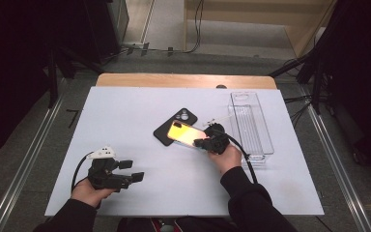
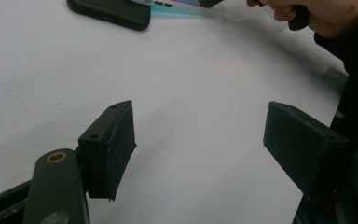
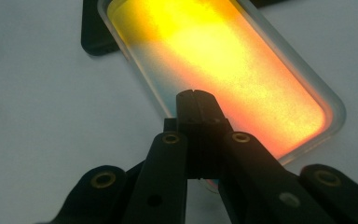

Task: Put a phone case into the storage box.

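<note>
While our right gripper (image 1: pixel 204 142) pinches the near edge of the yellow case (image 1: pixel 186 134), tilted over the black phone (image 1: pixel 170 126) just ahead, seating it remains, and our left gripper (image 1: pixel 130 170) waits open well off to the left, the clear tray (image 1: pixel 251 126) to the right not obstructing.

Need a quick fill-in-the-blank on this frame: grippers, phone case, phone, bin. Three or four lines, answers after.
1. The right gripper is shut on the edge of the yellow-orange ____.
2. The left gripper has its jaws ____, with nothing between them.
3. The black phone lies with its ____ side up, cameras showing.
4. The clear plastic bin stands to the ____ of the phone in the high view.

Missing words: phone case; open; back; right
</note>
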